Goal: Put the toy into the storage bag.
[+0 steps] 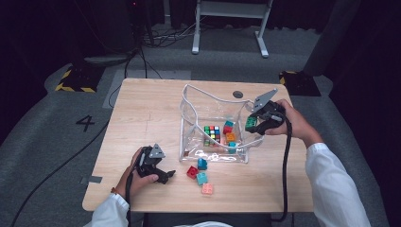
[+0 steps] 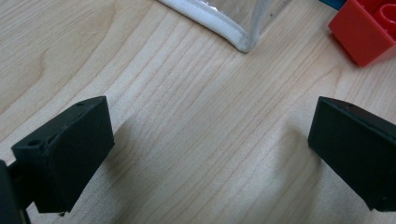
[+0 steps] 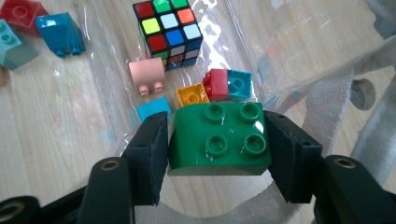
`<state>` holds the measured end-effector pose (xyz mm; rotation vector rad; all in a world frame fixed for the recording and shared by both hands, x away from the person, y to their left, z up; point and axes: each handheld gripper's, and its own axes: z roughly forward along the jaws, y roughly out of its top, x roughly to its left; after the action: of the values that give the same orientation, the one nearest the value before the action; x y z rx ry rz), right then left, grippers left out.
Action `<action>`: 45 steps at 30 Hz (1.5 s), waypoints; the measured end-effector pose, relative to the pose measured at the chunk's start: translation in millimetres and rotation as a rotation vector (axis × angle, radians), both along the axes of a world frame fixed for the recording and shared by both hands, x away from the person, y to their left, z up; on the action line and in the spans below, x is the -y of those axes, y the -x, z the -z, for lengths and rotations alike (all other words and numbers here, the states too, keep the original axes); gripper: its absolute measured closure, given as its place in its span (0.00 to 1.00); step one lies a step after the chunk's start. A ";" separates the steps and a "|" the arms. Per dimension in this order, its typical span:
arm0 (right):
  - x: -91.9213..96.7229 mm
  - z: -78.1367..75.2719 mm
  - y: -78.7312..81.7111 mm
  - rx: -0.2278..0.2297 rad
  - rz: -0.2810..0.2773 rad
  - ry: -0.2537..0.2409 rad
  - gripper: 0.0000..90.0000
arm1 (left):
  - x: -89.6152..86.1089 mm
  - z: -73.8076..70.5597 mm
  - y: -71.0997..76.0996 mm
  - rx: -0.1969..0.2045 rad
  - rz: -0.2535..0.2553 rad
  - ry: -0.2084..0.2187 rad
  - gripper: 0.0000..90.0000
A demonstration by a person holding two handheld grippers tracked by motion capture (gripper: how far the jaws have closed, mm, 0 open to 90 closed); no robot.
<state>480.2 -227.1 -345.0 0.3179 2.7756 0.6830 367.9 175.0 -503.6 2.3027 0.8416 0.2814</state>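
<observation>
Wood-grain table top (image 1: 142, 118), pale and square-cornered, stands on grey carpet in a dark room, with cables trailing over the floor beyond it and a white frame stand (image 1: 231, 23) farther back. A clear plastic bag (image 1: 191, 123) with white piping sits open on the table.

Clamped between the pads of the right gripper (image 3: 217, 144) is a green brick (image 3: 218, 137), held over the bag's right edge; the jaws press on its two opposite sides. Its four studs face up toward that gripper's camera, and its slightly longer side runs across, from one jaw to the other. Just beyond the jaws, inside the bag, lie a yellow brick (image 3: 191, 95), a red brick (image 3: 215, 84), a teal brick (image 3: 239, 84), a pink brick (image 3: 147, 77) and a colour cube (image 3: 167, 30).

The left gripper (image 2: 210, 140) rests low at the table's near left, jaws spread wide over bare wood with nothing between them. Ahead of its right jaw lies another red brick (image 2: 366, 30), and ahead of the gap is the bag's corner.
</observation>
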 end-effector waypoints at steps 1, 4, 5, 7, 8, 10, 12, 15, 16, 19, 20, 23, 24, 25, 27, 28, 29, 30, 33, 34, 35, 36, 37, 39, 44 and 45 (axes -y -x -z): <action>0.1 0.0 0.2 -0.004 0.004 0.010 0.48 | 0.0 0.0 0.0 0.000 0.000 0.000 0.00; 0.2 -0.2 0.5 -0.008 0.008 0.025 0.48 | 0.0 0.0 0.0 0.000 0.000 0.000 0.00; 0.1 -0.3 0.8 -0.010 0.004 0.028 0.48 | 0.0 0.0 0.0 0.000 0.000 0.000 0.00; -0.2 -0.2 1.8 -0.012 -0.001 0.034 0.48 | 0.0 0.0 0.0 0.000 0.000 0.000 0.00; -0.2 -0.4 2.5 -0.016 0.006 0.038 0.48 | 0.0 0.0 0.0 0.000 0.000 0.000 0.00; -0.4 -0.2 2.1 -0.014 -0.001 0.042 0.48 | 0.0 0.0 0.0 0.000 0.000 0.000 0.00; -1.6 -1.7 3.6 -0.009 0.008 0.055 0.48 | 0.0 0.0 0.0 0.000 0.000 0.000 0.00; -2.3 -2.7 3.3 0.004 -0.008 0.038 0.45 | 0.0 0.0 0.0 0.000 0.000 0.000 0.00; -2.1 -3.4 4.1 0.004 -0.003 0.030 0.43 | 0.0 0.0 0.0 0.000 0.000 0.000 0.00; 0.9 -4.9 6.7 0.008 0.004 -0.005 0.44 | 0.0 0.1 -0.1 0.000 0.000 0.001 0.00; 0.9 -4.9 6.7 0.008 0.004 -0.005 0.44 | 0.0 0.1 -0.1 0.000 0.000 0.001 0.00; 7.2 -10.4 12.5 0.037 0.019 -0.091 0.41 | 0.0 0.0 0.0 0.000 0.000 0.000 0.00; 7.2 -10.4 12.5 0.037 0.019 -0.091 0.41 | 0.0 0.0 0.0 0.000 0.000 0.000 0.00; 9.3 -12.9 14.7 0.046 0.021 -0.117 0.40 | 0.0 0.0 0.0 0.000 0.000 0.000 0.00; 13.9 -17.2 21.0 0.063 0.014 -0.186 0.40 | 0.0 0.0 0.0 0.000 0.000 0.000 0.00; 16.4 -18.8 24.2 0.072 0.019 -0.205 0.39 | 0.0 0.0 0.0 0.000 0.000 0.000 0.00; 19.8 -20.7 27.4 0.097 0.034 -0.230 0.36 | 0.0 0.0 0.0 0.000 0.000 0.000 0.00; 24.0 -22.2 31.0 0.099 0.052 -0.263 0.36 | 0.0 0.0 0.0 0.000 0.000 0.000 0.00; 38.0 -26.8 43.9 0.154 0.094 -0.327 0.31 | 0.0 0.0 0.0 -0.001 0.000 0.000 0.00; 38.0 -26.8 43.9 0.154 0.094 -0.327 0.31 | 0.0 0.0 0.0 -0.001 0.000 0.000 0.00; 49.0 -29.5 54.0 0.183 0.119 -0.378 0.30 | 0.0 0.0 0.0 0.000 0.000 0.000 0.00; 53.0 -30.2 57.2 0.187 0.124 -0.396 0.30 | 0.0 0.0 0.0 0.000 0.000 0.000 0.00; 58.3 -30.7 61.8 0.198 0.137 -0.417 0.30 | 0.0 0.0 0.0 0.000 0.000 0.000 0.00; 68.2 -30.3 69.8 0.205 0.166 -0.447 0.29 | 0.0 0.0 0.0 0.000 0.000 0.000 0.00; 88.6 -18.6 89.6 0.222 0.219 -0.494 0.29 | 0.0 0.0 0.0 0.000 0.000 0.000 0.00; 88.6 -18.6 89.6 0.222 0.219 -0.494 0.29 | 0.0 0.0 0.0 0.000 0.000 0.000 0.00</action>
<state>390.6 -315.7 -326.5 0.5905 2.2896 1.2550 367.9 175.0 -503.6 2.3032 0.8417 0.2812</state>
